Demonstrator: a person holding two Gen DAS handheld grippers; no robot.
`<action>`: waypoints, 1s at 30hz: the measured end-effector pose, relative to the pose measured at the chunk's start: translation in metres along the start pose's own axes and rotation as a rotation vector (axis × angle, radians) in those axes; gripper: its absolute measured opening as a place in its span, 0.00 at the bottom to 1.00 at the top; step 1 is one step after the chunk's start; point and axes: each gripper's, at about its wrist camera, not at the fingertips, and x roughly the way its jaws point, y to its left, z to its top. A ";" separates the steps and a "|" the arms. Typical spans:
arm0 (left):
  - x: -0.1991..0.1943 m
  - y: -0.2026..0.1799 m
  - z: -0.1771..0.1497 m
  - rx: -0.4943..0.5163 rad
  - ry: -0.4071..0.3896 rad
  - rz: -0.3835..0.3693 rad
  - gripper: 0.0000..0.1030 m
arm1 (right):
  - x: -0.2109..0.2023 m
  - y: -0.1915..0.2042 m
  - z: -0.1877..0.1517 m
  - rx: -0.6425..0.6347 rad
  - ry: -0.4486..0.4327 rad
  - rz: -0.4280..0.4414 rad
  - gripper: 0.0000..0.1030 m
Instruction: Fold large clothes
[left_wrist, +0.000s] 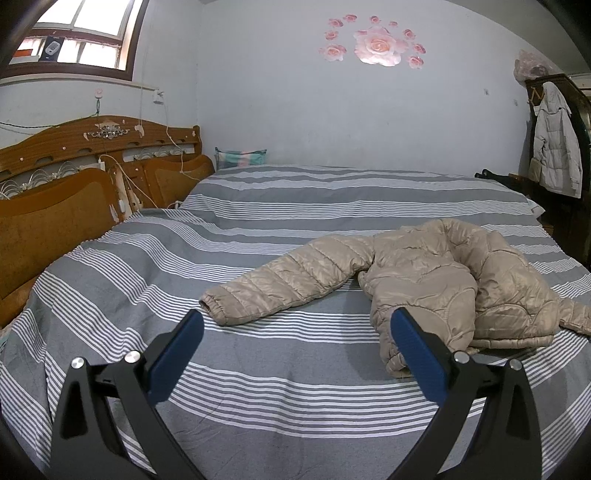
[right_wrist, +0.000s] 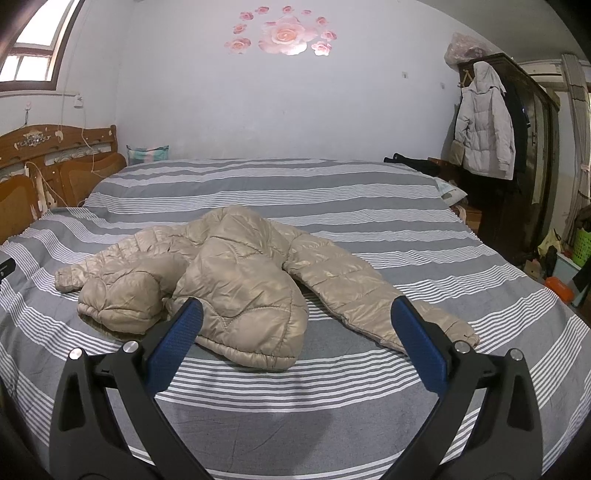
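A beige quilted puffer jacket (left_wrist: 424, 280) lies crumpled on the grey and white striped bed (left_wrist: 258, 369), one sleeve stretched out to the left. My left gripper (left_wrist: 295, 321) is open and empty, held above the sheet just in front of the jacket's near hem. In the right wrist view the jacket (right_wrist: 236, 280) lies bunched in the middle, one sleeve running toward the lower right. My right gripper (right_wrist: 295, 314) is open and empty, its fingers on either side of the jacket's near edge, a little short of it.
A wooden headboard (left_wrist: 55, 177) with hanging cables stands at the left. A dark wardrobe (right_wrist: 524, 155) with a grey coat (right_wrist: 484, 129) hung on it stands at the right. Boxes and a green basket (right_wrist: 581, 247) sit on the floor beyond the bed's right edge.
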 end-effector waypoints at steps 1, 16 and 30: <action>0.000 0.000 0.000 0.001 0.000 0.001 0.98 | 0.000 0.000 0.000 0.000 -0.001 0.000 0.97; 0.000 0.000 0.001 0.001 -0.001 0.001 0.98 | 0.000 0.000 0.000 0.000 0.000 -0.002 0.97; 0.000 0.000 0.001 0.003 -0.001 0.001 0.98 | -0.002 -0.001 0.000 0.000 -0.003 -0.008 0.97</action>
